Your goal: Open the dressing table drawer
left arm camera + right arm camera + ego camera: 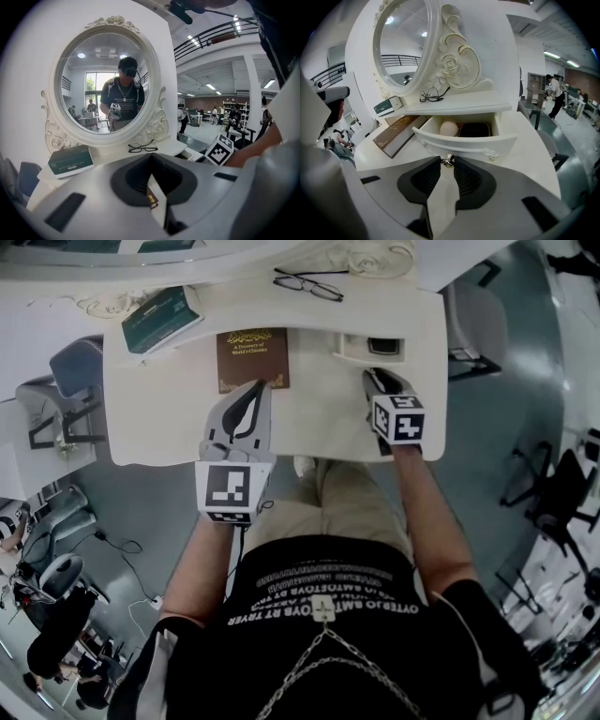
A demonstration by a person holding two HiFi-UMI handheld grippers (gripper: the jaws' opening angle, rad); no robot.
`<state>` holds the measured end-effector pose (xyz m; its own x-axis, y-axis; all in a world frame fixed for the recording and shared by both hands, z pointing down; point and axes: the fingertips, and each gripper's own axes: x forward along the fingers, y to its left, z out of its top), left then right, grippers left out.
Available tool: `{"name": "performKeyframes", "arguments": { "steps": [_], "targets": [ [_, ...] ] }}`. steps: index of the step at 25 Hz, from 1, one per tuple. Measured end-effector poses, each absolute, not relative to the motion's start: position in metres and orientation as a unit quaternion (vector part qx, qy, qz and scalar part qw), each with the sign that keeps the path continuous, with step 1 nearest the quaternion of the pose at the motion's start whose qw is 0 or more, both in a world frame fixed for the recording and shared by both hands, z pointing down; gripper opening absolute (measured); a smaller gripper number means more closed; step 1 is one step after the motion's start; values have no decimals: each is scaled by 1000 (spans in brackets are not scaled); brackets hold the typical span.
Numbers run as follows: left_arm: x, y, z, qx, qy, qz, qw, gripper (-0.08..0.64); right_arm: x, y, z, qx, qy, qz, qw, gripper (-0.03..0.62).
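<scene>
1. Drawer [464, 139] stands pulled out at table's [159, 418] right side, w/ items inside.
2. R gripper [447, 164] is clamped on drawer's knob [448, 160].
3. L gripper [260, 390], jaws together, hangs just above book [252, 357] at table centre.

Bare tabletop [319, 413] between brown book [252, 359] and open drawer [349, 352] gave clear passage. The drawer front projected over the right side. Rear shelf [234, 306] was obstructed by glasses [309, 283] and green box [161, 319]
</scene>
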<state>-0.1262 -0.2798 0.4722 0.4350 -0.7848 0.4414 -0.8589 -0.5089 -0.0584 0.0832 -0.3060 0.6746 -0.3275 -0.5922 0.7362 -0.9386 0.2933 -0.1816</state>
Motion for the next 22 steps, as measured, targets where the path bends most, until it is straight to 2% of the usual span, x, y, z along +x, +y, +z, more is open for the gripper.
{"name": "performKeyframes", "arguments": {
  "steps": [11, 12, 15, 22],
  "targets": [
    [-122, -283, 433, 850, -493, 178, 64, 3, 90, -289, 645, 526, -757, 267, 280, 110],
    [-120, -283, 429, 851, -492, 175, 62, 3, 93, -287, 638, 531, -757, 255, 283, 105],
    [-116, -283, 415, 854, -491, 164, 54, 3, 99, -281, 613, 543, -761, 217, 279, 5],
    [-115, -277, 388, 859, -490, 148, 35, 3, 94, -267, 552, 545, -781, 174, 250, 2]
  ]
}}
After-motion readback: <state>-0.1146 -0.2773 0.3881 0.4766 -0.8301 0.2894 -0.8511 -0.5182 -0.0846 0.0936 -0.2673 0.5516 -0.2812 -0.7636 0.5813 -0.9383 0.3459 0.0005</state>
